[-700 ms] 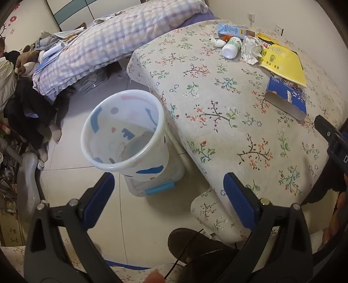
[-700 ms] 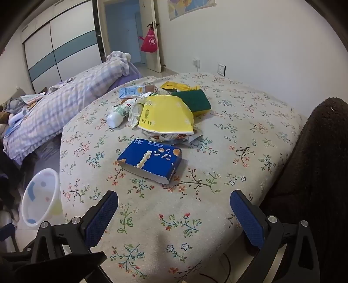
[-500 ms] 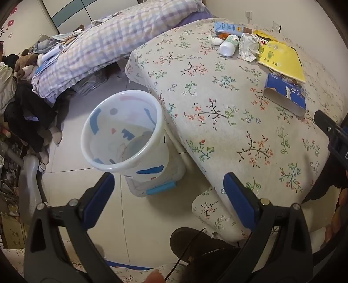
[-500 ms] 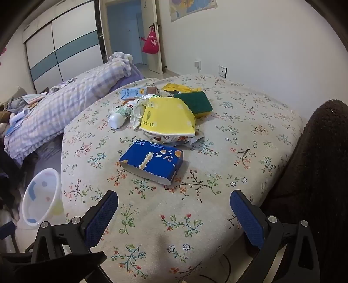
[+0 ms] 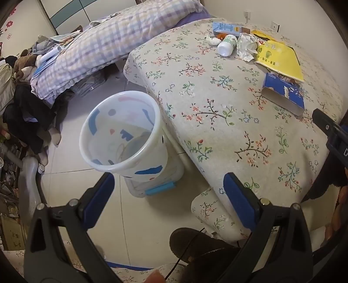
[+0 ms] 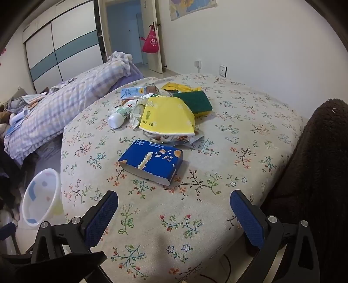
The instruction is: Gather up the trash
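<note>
On the flowered worktop (image 6: 217, 217) a blue box (image 6: 152, 162) lay near a yellow bag (image 6: 167, 116) and a white bottle (image 6: 118, 116). Beside the worktop stood the bin (image 5: 121, 135). The left tool (image 5: 168, 191) and the right tool (image 6: 174, 209) were both wide open, holding nothing.

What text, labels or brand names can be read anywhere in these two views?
None reads cleanly.
blue box: printed characters, too small.
yellow package: characters, blurred.
white bottle: label unreadable; a red "A"-like mark beside it.
light blue carton: print too small.
wall poster: illegible.
</note>
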Demonstrator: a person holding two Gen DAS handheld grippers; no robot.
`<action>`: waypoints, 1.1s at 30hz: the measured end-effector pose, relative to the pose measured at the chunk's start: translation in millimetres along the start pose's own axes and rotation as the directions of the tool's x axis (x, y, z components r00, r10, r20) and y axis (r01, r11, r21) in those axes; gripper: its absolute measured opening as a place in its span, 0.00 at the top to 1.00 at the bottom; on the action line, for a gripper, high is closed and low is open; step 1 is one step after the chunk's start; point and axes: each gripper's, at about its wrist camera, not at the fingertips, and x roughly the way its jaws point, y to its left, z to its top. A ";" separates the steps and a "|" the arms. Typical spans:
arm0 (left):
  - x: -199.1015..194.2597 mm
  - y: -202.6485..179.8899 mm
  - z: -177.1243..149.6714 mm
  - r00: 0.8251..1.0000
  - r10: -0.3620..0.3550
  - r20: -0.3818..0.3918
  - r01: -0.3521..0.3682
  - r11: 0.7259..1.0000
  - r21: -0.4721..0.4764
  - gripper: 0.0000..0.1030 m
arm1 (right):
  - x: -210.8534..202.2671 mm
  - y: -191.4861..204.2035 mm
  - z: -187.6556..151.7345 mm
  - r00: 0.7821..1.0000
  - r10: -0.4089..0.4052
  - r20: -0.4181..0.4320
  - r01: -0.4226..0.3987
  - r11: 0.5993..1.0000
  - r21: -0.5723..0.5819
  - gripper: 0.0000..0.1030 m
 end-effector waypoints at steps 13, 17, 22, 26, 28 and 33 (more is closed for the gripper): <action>-1.5 -2.7 -1.4 1.000 -0.018 0.006 0.018 1.000 0.010 0.03 | 0.1 0.0 -0.5 1.000 -0.001 -0.001 0.001 1.000 -0.002 0.00; -1.2 -3.3 -1.9 1.000 -0.020 0.005 0.020 1.000 0.014 0.03 | 0.0 -0.6 -0.6 1.000 0.001 0.000 -0.001 1.000 0.000 0.00; -2.1 -3.5 -1.7 1.000 -0.023 0.008 0.022 1.000 0.014 0.03 | -0.5 -1.7 -0.8 1.000 0.000 0.000 0.000 1.000 0.004 0.00; -2.5 -3.6 -1.3 1.000 -0.026 0.008 0.025 1.000 0.013 0.03 | 0.0 -2.2 -0.8 1.000 -0.001 -0.006 0.001 1.000 0.003 0.00; -2.3 -4.3 -0.8 1.000 -0.026 0.008 0.026 1.000 0.015 0.03 | 0.0 -2.9 -1.0 1.000 -0.003 -0.007 0.004 1.000 0.004 0.00; -2.6 -5.9 -1.6 1.000 -0.028 0.008 0.028 0.999 0.020 0.03 | -0.1 -2.9 -1.3 1.000 -0.006 -0.006 0.006 1.000 0.004 0.00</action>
